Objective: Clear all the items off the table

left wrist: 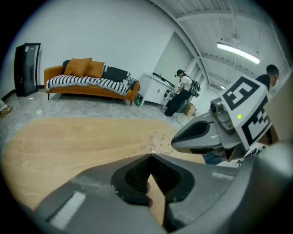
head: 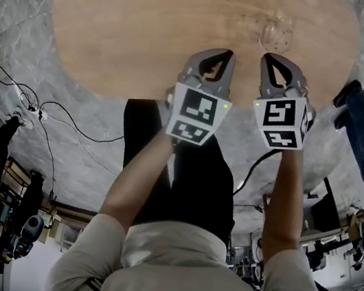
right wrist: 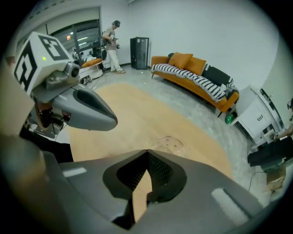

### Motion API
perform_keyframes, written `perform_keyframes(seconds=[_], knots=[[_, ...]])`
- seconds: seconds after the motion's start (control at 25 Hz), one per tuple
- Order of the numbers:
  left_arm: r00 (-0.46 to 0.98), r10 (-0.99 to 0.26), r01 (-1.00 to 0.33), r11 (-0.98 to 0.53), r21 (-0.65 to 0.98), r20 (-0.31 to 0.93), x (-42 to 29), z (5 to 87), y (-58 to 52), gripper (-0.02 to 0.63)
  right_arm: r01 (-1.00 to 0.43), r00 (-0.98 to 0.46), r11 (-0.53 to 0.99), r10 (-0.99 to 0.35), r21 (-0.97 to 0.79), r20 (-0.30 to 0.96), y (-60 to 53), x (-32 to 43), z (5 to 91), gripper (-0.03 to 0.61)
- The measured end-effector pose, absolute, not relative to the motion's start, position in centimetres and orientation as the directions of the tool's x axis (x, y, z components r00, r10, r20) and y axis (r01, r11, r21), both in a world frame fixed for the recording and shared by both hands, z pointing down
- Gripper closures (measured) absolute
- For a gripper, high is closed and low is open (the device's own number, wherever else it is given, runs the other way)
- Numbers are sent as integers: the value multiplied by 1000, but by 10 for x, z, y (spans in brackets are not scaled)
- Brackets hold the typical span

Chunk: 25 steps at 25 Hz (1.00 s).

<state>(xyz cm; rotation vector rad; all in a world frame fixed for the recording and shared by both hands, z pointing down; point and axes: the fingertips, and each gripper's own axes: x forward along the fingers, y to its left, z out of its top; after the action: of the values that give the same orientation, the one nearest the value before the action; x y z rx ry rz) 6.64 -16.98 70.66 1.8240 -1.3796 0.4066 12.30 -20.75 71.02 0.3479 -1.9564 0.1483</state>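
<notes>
Oval wooden table, grey floor. Clear see-through round dish sits on its far right part, just ahead of right gripper. It and left gripper both have tongs pressed together, empty.

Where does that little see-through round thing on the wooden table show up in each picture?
Head view: clear round thing upper right of centre, just beyond the tips of the right gripper.
Left gripper view: clear round thing near the middle, just above the shut jaws.
Right gripper view: clear round thing near the middle, just above the jaw tips.
Shared landmark: the wooden table beneath it.
</notes>
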Motion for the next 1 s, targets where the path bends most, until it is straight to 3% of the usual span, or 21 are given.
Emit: perform_keyframes(seconds=[0.24,0.32,0.36,1.0], knots=[[366,-638,-907,-83,412,678,71,717,-169,594,-185,-275,977,-151,102,949,-212,131,734,570],[367,-633,-906,-79,415,682,69,718,-167,594,-146,-245,985,-125,90,961,-208,133,742,493],[368,-631,-906,-78,416,683,68,719,-166,594,-133,-235,988,-110,81,966,-206,133,744,488],[388,-609,-895,-71,440,692,76,733,-161,594,-60,-147,994,-97,89,984,-214,133,779,499]])
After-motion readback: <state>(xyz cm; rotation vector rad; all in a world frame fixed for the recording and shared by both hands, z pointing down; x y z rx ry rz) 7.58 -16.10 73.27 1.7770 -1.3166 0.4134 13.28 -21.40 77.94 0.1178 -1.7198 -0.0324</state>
